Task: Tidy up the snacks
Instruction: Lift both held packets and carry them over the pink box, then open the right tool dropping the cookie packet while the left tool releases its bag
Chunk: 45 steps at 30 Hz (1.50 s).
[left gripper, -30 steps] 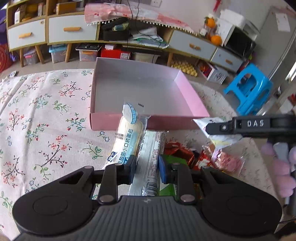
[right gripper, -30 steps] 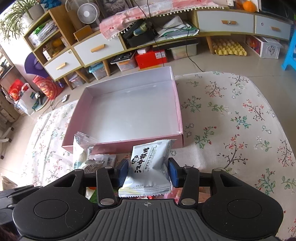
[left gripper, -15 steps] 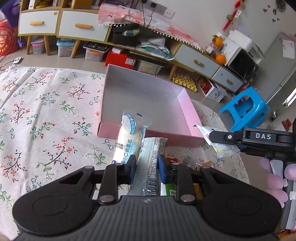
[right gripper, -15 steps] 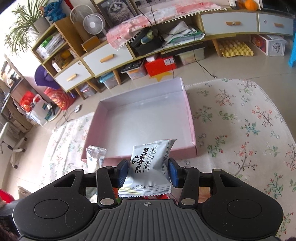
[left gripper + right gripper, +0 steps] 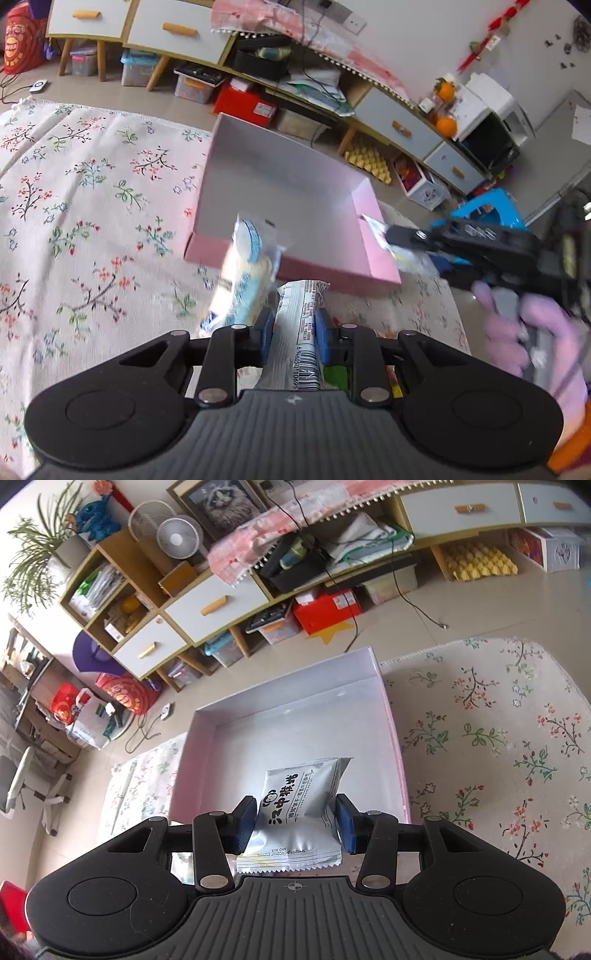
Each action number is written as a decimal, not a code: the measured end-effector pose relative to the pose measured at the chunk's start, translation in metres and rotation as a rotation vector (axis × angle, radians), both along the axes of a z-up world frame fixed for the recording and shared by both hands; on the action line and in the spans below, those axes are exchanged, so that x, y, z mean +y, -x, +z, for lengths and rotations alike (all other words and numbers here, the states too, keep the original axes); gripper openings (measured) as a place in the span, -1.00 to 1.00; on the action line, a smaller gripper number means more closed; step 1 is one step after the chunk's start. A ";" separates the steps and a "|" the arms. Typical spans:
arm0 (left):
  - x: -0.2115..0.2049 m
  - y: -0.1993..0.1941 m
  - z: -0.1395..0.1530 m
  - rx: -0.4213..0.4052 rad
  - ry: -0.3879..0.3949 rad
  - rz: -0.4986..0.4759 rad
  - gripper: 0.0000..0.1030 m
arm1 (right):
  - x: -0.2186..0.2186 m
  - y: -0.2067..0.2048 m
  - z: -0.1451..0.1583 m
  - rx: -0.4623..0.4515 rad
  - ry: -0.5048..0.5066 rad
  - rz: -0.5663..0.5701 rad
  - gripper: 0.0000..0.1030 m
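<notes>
A shallow pink box (image 5: 295, 267) with a white inside (image 5: 288, 731) lies on the floral cloth. My left gripper (image 5: 291, 332) is shut on a long silvery wrapped snack (image 5: 301, 332), held above the cloth short of the box's near wall. A pale yellow bread pack with blue print (image 5: 245, 278) hangs at its left side. My right gripper (image 5: 295, 818) is shut on a silver snack packet with black print (image 5: 299, 801), held above the box's near part. It also shows in the left wrist view (image 5: 402, 242) at the box's right corner.
The floral tablecloth (image 5: 81, 229) covers the table on both sides of the box (image 5: 498, 738). More snack wrappers lie under my left gripper (image 5: 336, 376). Beyond the table are low cabinets (image 5: 221, 602), floor boxes and a blue stool (image 5: 495, 208).
Both grippers have risen and moved toward the box with their snacks. My right gripper now holds its packet over the box's inside instead of in front of its near wall.
</notes>
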<state>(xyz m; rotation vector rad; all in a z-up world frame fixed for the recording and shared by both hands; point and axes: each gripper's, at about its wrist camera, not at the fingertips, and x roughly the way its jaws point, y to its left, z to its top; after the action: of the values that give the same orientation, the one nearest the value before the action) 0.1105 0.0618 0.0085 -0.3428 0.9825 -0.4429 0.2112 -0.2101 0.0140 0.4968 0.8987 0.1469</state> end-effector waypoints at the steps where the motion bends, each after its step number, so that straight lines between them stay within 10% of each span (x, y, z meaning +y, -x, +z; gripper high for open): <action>1: 0.001 0.004 0.002 0.002 -0.002 -0.006 -0.57 | -0.002 -0.002 -0.002 0.007 -0.004 0.001 -0.14; 13: -0.022 -0.039 0.044 -0.114 0.005 0.048 -0.58 | -0.015 -0.019 -0.005 0.008 -0.087 -0.024 -0.14; 38: -0.059 -0.132 -0.024 -0.195 -0.277 0.043 -0.56 | -0.007 -0.048 -0.035 -0.073 0.067 0.031 -0.11; 45: -0.054 -0.125 -0.021 -0.208 -0.252 0.033 -0.16 | -0.006 -0.042 -0.029 -0.096 0.074 0.008 0.37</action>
<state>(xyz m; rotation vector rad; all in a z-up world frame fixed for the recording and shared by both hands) 0.2359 0.0079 -0.0121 -0.0831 0.8170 -0.3134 0.2537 -0.2164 -0.0151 0.4138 0.8089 0.1431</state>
